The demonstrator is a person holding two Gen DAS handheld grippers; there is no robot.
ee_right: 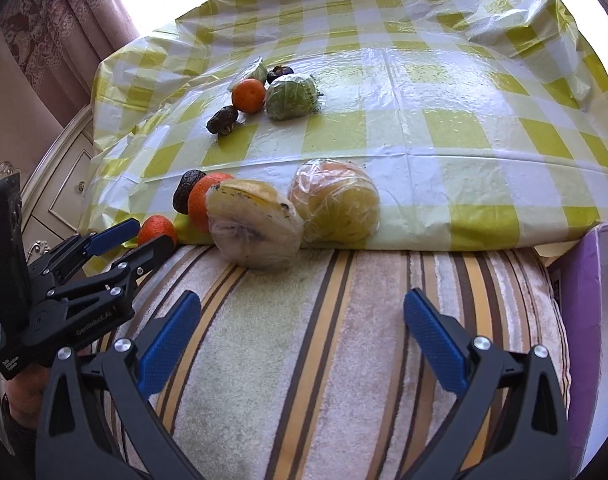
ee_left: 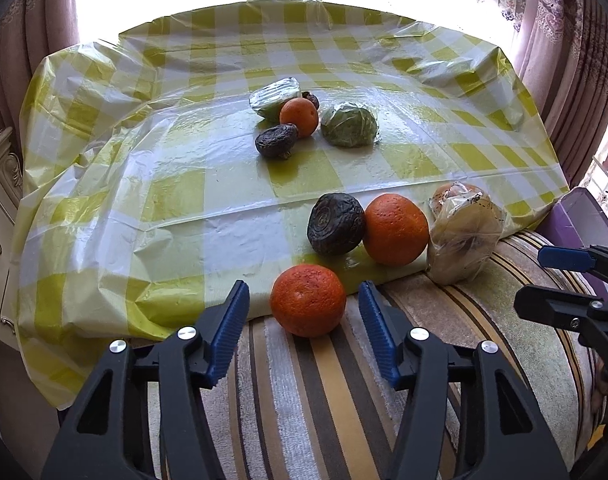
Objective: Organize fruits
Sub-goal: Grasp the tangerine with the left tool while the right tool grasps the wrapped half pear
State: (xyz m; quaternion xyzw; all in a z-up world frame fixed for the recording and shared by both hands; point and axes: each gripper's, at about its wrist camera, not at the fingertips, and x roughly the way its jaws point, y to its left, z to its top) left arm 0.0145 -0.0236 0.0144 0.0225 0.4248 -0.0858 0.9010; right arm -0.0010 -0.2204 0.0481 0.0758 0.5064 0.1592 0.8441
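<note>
A: What fruit is there, biggest first?

B: Two pale yellow fruits in clear plastic wrap [ee_right: 264, 228] at the cloth's near edge; beside them, at nine o'clock, a large round orange [ee_left: 395, 230] touches a dark wrinkled purple-black fruit [ee_left: 335, 224]. A smaller round orange with pitted skin [ee_left: 307, 300] lies half on the striped plush cushion [ee_right: 323, 340], half on the yellow-and-white checked plastic tablecloth [ee_left: 144, 184].

A: And the fingers?

B: The left gripper [ee_left: 304, 332] has its blue ribbed pads either side of that small orange, at nine and three o'clock, jaws parted, not touching the skin. The right gripper [ee_right: 302, 344] stands wide apart over bare cushion, nothing between.

A: Any containers?

B: A purple box [ee_right: 583, 300] at three o'clock; its inside is hidden. Toward twelve, a far cluster: two green wrapped fruits [ee_left: 349, 125], an orange, dark fruits.
</note>
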